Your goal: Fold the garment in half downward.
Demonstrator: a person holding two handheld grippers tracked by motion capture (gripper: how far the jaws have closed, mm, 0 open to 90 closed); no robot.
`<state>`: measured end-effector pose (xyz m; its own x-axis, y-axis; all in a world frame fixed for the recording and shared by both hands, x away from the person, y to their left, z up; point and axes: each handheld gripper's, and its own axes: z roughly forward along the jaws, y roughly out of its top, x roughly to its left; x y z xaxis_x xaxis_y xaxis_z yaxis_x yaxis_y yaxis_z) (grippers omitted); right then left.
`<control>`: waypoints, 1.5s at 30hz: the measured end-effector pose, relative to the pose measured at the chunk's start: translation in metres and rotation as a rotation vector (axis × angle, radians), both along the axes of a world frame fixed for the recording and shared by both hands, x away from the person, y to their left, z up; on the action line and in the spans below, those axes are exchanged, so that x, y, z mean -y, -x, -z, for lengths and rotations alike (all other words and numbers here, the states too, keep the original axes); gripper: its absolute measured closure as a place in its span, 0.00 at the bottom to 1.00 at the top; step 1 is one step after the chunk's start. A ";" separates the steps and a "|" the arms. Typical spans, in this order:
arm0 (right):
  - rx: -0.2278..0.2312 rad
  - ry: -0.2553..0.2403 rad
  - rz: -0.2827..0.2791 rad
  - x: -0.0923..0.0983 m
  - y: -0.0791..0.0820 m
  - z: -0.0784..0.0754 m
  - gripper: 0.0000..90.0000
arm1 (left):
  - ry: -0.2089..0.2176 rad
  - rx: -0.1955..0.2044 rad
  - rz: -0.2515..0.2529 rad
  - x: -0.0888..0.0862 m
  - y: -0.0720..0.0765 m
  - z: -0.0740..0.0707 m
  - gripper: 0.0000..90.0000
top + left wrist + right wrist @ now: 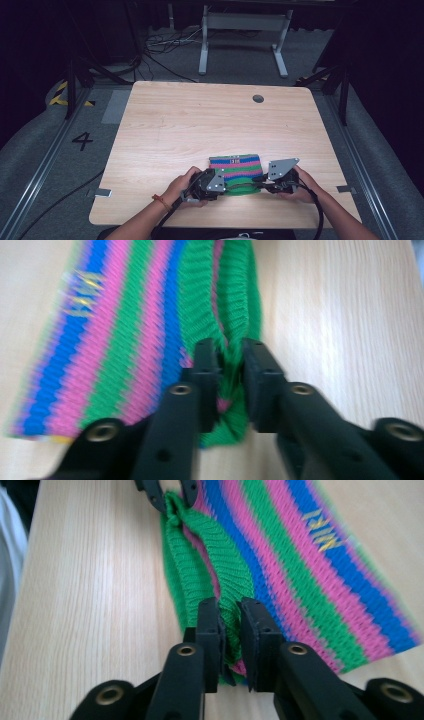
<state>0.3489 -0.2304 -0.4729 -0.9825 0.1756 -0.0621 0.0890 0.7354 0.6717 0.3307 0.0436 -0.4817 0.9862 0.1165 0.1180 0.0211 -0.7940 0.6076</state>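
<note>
A knitted cloth [235,167] striped green, pink and blue, with a small yellow label, lies on the wooden table [200,125] near its front edge. My left gripper [227,187] pinches the cloth's green near edge at the left corner. In the left gripper view the jaws of this gripper [229,352] are shut on a raised green fold of the cloth [125,340]. My right gripper [257,179] holds the same green edge at the right corner. Seen in the right gripper view, that gripper [230,607] clamps the fold of the cloth [280,555], and the left gripper's fingertips [152,492] show at the far end.
A round cable hole [258,98] sits near the table's far edge. Beyond the table stands a grey metal frame [245,30] with cables on the carpet. Bare wood stretches across the middle and far half of the table.
</note>
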 end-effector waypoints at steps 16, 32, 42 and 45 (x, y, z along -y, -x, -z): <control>0.006 -0.090 0.134 0.000 -0.012 0.022 0.82 | 0.058 -0.008 -0.135 -0.016 -0.033 0.010 0.69; 0.035 -0.058 0.155 -0.005 -0.015 0.017 0.73 | 0.070 -0.020 -0.144 -0.020 -0.035 0.004 0.58; 0.036 -0.049 0.165 -0.005 -0.013 0.010 0.68 | 0.061 0.003 -0.181 -0.029 -0.033 -0.002 0.52; 0.046 -0.041 0.171 -0.004 -0.013 0.009 0.64 | 0.066 0.007 -0.202 -0.032 -0.033 -0.004 0.47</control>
<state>0.3617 -0.2260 -0.4815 -0.9343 0.3432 -0.0961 0.1786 0.6843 0.7070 0.3639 0.0755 -0.4776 0.9411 0.3196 0.1107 0.1712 -0.7324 0.6589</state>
